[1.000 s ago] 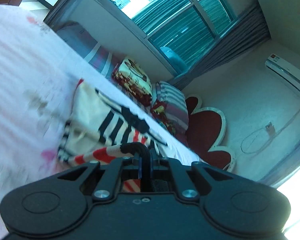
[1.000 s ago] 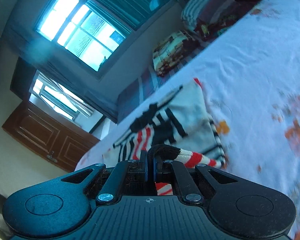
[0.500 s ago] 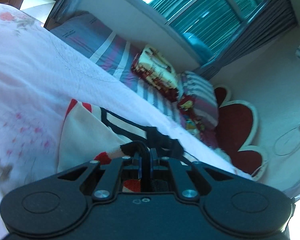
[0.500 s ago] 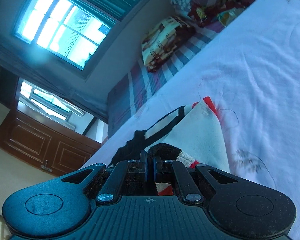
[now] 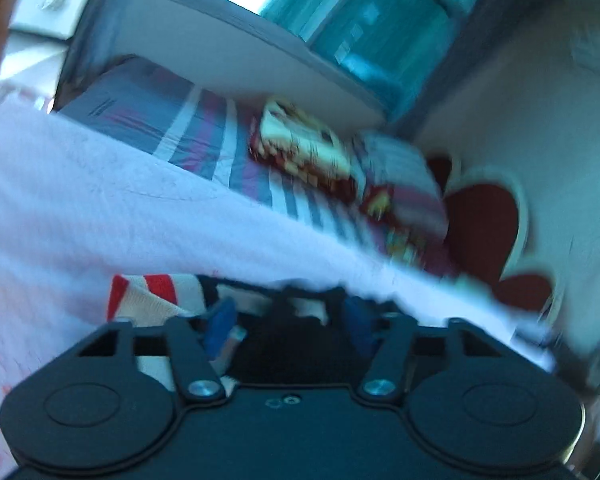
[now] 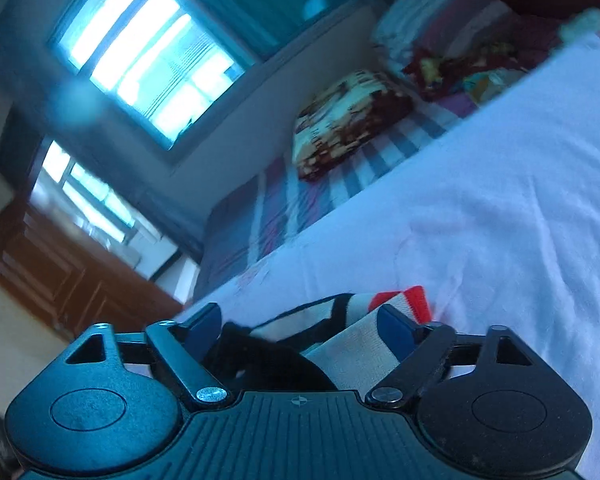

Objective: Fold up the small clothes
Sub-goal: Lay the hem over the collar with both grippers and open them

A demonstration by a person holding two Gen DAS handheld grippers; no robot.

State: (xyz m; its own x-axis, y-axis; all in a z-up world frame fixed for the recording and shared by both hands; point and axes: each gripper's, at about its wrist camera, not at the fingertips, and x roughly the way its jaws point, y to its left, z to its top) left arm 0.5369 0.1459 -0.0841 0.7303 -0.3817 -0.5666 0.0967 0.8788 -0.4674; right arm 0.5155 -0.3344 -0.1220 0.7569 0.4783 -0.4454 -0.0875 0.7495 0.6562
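Both my claws, left (image 5: 288,320) & right (image 6: 300,328), gape wide, holding nothing. Striped sweater (image 6: 364,344) lies doubled on the bed sheet (image 6: 500,220) btwn my fingers. One fold looks done; prob more left.

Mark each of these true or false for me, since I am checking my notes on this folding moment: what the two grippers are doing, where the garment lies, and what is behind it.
1. The left gripper is open. True.
2. The right gripper is clamped shut on the garment. False: its fingers are spread apart, the cloth lying between them.
3. The garment lies on the white bedsheet. True.
4. The garment is plain green. False: it is cream with red and black stripes.
5. A patterned pillow sits near the window wall. True.
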